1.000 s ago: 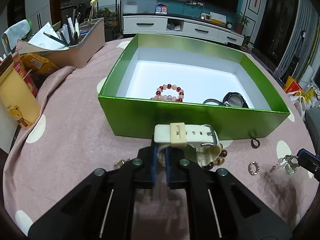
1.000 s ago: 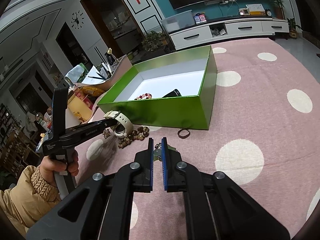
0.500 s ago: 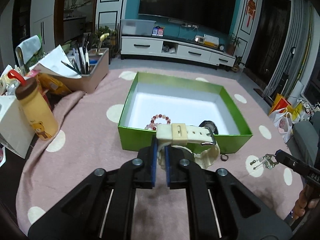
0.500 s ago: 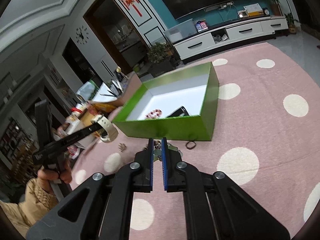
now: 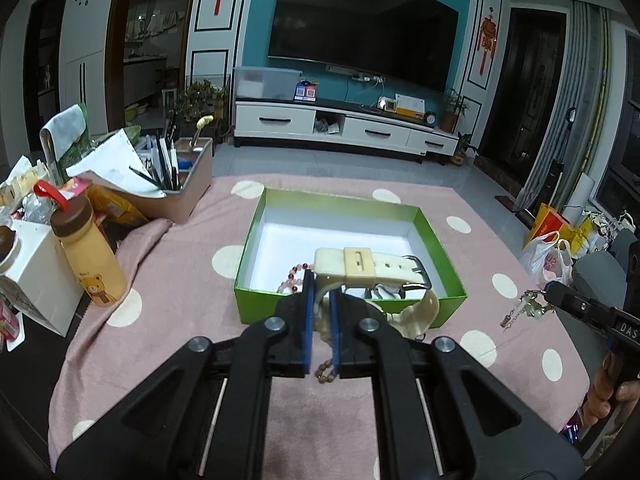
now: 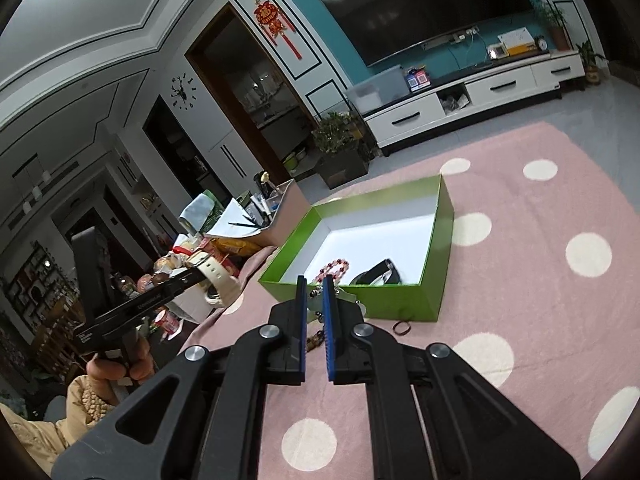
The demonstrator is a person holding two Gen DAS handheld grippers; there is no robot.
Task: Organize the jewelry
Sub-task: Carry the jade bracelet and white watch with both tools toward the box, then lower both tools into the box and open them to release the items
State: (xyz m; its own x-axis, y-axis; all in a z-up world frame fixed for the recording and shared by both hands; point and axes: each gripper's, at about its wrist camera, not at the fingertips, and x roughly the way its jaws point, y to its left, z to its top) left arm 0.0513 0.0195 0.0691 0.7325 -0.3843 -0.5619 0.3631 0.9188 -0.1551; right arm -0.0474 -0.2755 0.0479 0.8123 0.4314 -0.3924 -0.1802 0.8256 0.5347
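My left gripper (image 5: pixel 320 282) is shut on the strap of a cream watch (image 5: pixel 374 266), held in the air in front of the green box (image 5: pixel 340 199). In the right wrist view the same watch (image 6: pixel 218 276) hangs from the left gripper (image 6: pixel 192 277). My right gripper (image 6: pixel 314 285) is shut on a small silver chain piece (image 5: pixel 524 308), seen dangling from the right gripper's tip (image 5: pixel 554 294) in the left wrist view. Inside the green box (image 6: pixel 438 236) lie a pink bead bracelet (image 6: pixel 334 270) and a black watch (image 6: pixel 378 276).
A brown bead bracelet (image 5: pixel 326 372) and a dark ring (image 6: pixel 401 327) lie on the pink dotted cloth (image 6: pixel 540 280) before the box. At the left stand a yellow bottle (image 5: pixel 94 264), a white carton (image 5: pixel 36 276) and a beige pen holder (image 5: pixel 188 188).
Both grippers have risen and tipped up, so the box sits lower and smaller in view. The cream watch came up off the cloth; the silver chain piece rose with the right gripper.
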